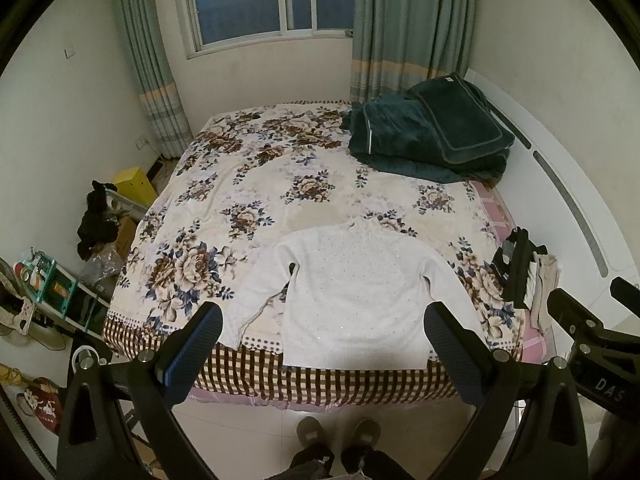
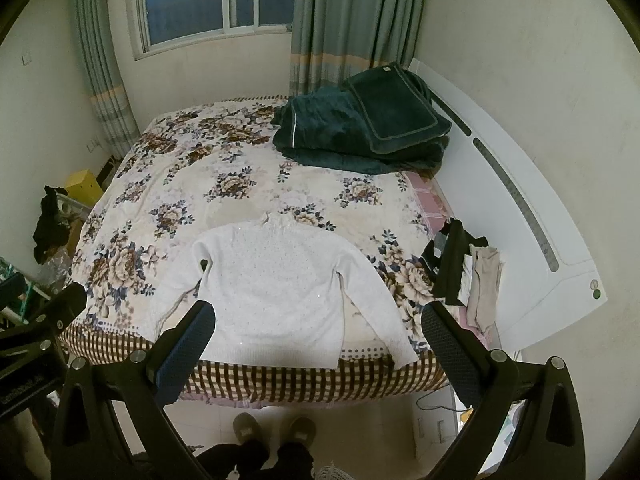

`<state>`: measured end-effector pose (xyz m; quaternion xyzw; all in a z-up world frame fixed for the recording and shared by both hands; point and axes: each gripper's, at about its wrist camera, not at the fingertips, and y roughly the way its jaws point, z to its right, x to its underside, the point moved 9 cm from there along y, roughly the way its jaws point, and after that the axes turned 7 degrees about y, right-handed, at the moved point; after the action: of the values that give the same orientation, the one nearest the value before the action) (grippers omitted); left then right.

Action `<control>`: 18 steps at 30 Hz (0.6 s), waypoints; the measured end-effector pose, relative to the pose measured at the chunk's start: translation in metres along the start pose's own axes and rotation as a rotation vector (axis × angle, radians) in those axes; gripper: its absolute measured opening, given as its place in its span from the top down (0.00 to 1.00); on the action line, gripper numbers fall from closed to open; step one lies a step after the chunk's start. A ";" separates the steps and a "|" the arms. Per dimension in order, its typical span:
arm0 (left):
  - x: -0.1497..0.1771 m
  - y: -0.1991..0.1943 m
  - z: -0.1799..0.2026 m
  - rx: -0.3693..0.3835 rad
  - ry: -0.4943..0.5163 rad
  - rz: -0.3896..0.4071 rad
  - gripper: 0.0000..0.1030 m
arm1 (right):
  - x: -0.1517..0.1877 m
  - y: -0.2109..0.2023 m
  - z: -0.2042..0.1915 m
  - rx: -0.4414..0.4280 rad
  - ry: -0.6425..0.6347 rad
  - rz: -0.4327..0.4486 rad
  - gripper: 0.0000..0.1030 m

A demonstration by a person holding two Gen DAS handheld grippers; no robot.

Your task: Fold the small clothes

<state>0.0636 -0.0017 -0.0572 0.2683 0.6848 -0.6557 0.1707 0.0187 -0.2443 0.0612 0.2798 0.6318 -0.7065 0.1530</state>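
A small white long-sleeved sweater [image 1: 352, 292] lies flat and spread out on the floral bedspread [image 1: 248, 184], hem at the bed's near edge, collar pointing away. It also shows in the right wrist view [image 2: 276, 292]. My left gripper [image 1: 324, 336] is open and empty, held above the near edge of the bed in front of the sweater's hem. My right gripper [image 2: 318, 332] is open and empty too, in front of the hem and right sleeve. Neither touches the sweater.
A pile of dark green blankets [image 1: 432, 136] sits at the far right of the bed. A small stack of dark and beige clothes [image 2: 468, 276] lies at the bed's right edge. Clutter and shelves [image 1: 52, 288] stand left of the bed. The person's slippers [image 1: 340, 436] are on the floor.
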 end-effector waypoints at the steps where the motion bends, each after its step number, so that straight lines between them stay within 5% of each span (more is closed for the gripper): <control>1: -0.002 0.000 -0.001 -0.003 0.001 0.001 0.00 | 0.001 -0.001 0.000 0.001 -0.001 0.001 0.00; 18: -0.003 -0.004 -0.001 -0.002 0.000 0.012 0.00 | -0.004 -0.009 0.003 -0.001 -0.002 0.014 0.00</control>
<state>0.0641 -0.0013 -0.0523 0.2721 0.6841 -0.6538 0.1748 0.0164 -0.2470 0.0707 0.2836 0.6301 -0.7052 0.1588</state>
